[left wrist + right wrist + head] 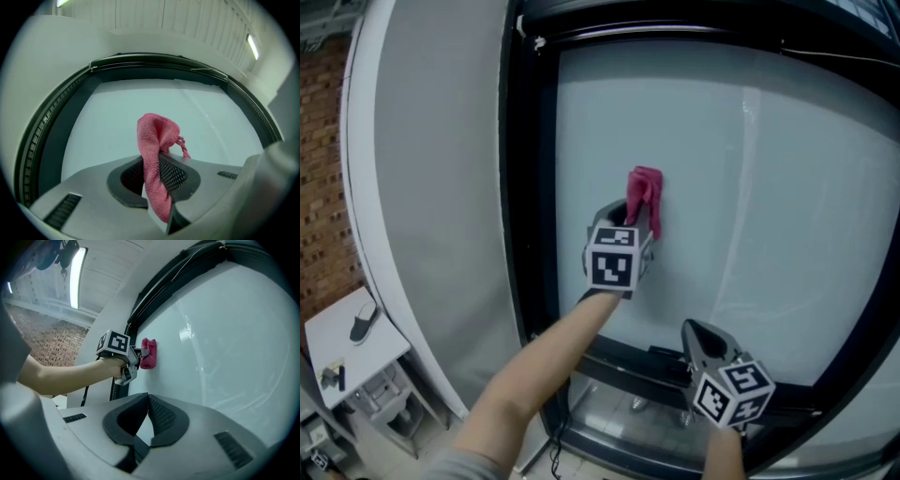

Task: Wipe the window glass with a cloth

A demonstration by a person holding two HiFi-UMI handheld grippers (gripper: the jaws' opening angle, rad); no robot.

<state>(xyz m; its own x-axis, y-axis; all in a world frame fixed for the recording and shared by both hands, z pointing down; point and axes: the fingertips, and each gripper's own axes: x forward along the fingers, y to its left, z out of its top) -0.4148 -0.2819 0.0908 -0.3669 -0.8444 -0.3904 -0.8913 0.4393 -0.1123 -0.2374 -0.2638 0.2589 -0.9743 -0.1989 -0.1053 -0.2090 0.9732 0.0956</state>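
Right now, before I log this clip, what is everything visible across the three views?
cloth: one, pink, clamped in the left gripper, at the glass
window glass: one pane, pale
window frame: one, black, around the glass
brick wall: red-brown, far left
small table: one, white, lower left, small dark items on it
strip light: one, white, on the ceiling
left gripper: grey, shut on the cloth
right gripper: grey, shut, empty, low by the frame's bottom
left forearm: bare, behind the left gripper
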